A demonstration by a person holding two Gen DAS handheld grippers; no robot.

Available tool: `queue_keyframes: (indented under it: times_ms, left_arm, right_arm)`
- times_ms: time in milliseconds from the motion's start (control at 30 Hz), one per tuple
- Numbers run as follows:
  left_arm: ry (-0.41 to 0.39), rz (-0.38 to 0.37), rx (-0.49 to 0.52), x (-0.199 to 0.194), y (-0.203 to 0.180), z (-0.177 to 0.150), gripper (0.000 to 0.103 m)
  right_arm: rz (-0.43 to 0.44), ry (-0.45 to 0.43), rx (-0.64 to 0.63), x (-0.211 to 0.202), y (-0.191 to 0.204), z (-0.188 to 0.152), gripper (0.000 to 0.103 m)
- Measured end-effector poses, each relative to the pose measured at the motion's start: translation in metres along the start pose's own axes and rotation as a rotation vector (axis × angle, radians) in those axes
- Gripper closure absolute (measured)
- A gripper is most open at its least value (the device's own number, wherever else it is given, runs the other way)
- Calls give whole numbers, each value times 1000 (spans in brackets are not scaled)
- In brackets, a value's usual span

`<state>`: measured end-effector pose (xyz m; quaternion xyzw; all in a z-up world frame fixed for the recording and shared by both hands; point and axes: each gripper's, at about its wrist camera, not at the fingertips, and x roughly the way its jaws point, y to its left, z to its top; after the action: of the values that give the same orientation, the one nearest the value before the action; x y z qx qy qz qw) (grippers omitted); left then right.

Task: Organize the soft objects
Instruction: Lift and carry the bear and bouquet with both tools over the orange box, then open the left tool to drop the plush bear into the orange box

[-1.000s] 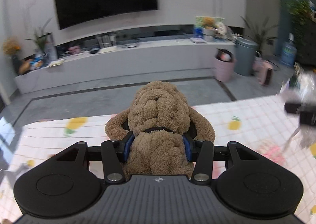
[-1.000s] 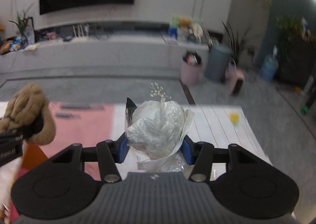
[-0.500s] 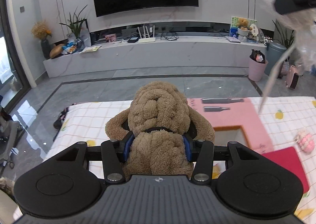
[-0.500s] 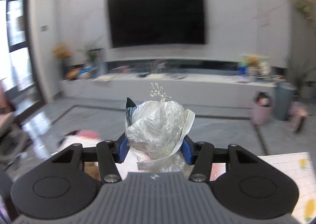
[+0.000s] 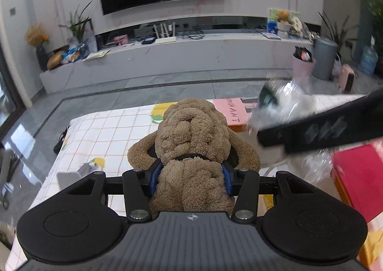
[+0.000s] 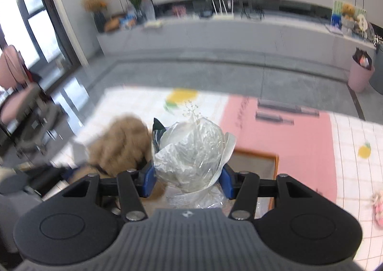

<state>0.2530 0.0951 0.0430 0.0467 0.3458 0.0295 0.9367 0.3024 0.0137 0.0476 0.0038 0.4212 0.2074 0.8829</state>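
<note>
Left gripper (image 5: 190, 179) clamps plush dog (image 5: 191, 141) upright; right gripper (image 6: 188, 181) grips wrapped bouquet (image 6: 191, 149), apparently pointing away.

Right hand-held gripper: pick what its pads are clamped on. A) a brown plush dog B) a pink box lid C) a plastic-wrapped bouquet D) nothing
C: in the right wrist view the right hand-held gripper has its blue pads pressed on both sides of the crinkled plastic-wrapped bouquet.

Brown plush dog (image 5: 191, 151) between blue fingers (image 5: 155, 176)
</note>
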Motion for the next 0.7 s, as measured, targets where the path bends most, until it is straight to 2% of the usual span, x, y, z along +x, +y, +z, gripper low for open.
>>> queue_keyframes:
  times_ms: [100, 300, 367, 467, 533, 600, 633, 700]
  left_arm:
    - [23, -2, 5, 13, -6, -1, 47]
    - [35, 26, 17, 24, -15, -7, 45]
    - [29, 28, 5, 21, -15, -8, 36]
    - [39, 31, -16, 19, -14, -8, 30]
    - [67, 7, -12, 16, -12, -6, 24]
    - [64, -9, -3, 9, -11, -6, 20]
    - [44, -1, 0, 3, -10, -7, 16]
    - [29, 33, 6, -6, -10, -5, 14]
  right_arm:
    - [-50, 33, -12, 23, -9, -14, 50]
    - [-49, 50, -10, 33, -23, -26, 49]
    - [-51, 59, -14, 31, -23, -25, 49]
    - [-49, 58, -15, 31, -26, -23, 49]
    - [-37, 53, 2, 30, -30, -23, 49]
    - [-25, 45, 21, 30, -33, -22, 49]
    - [-20, 42, 28, 29, -35, -21, 49]
    - [-15, 38, 40, 28, -37, -20, 49]
